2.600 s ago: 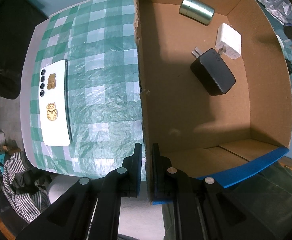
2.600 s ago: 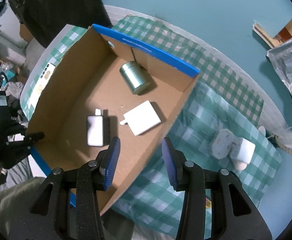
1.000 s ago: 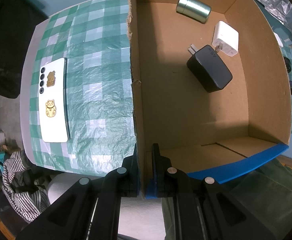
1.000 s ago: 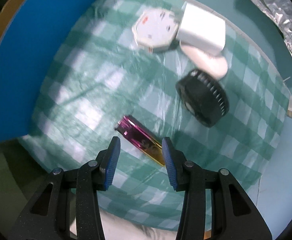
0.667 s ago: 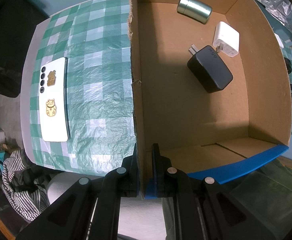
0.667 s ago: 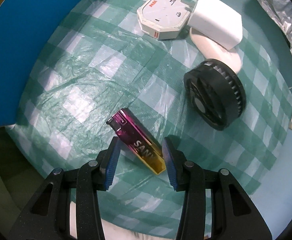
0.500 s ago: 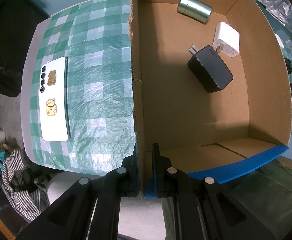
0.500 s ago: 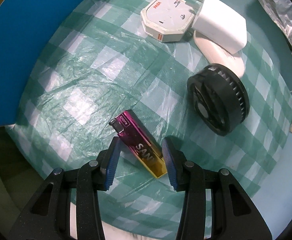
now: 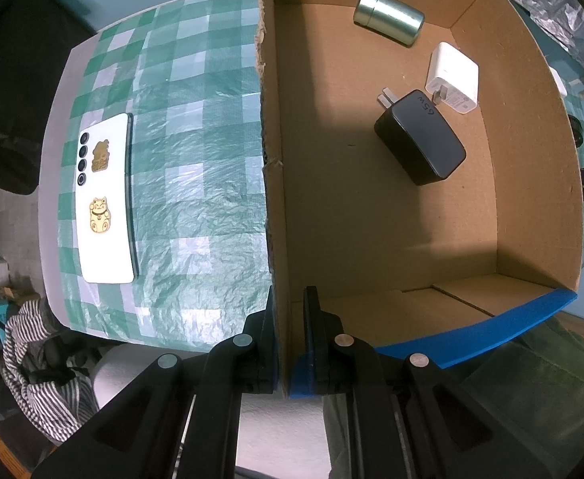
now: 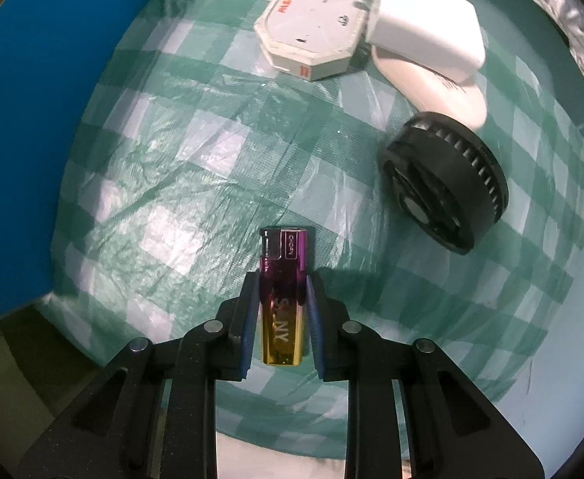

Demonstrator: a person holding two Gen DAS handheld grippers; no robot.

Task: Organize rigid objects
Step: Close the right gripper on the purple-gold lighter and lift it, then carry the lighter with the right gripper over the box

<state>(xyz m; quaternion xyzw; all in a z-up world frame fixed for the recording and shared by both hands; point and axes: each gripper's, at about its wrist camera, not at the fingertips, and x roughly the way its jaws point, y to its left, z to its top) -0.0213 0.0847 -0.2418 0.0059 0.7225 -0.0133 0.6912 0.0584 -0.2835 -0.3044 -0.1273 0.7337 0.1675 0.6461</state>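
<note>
On the green checked cloth, the right gripper squeezes the shiny lighter. The left gripper pinches the cardboard box wall.

Purple-gold lighter; green-white checked cloth; blue-edged brown box.

Each gripper is black plastic with silver rivets and seemingly blue-edged finger pads.

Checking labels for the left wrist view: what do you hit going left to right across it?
White phone lying on the checked tablecloth → cardboard box wall that the left gripper pinches → black charger on the box floor → white charger.
</note>
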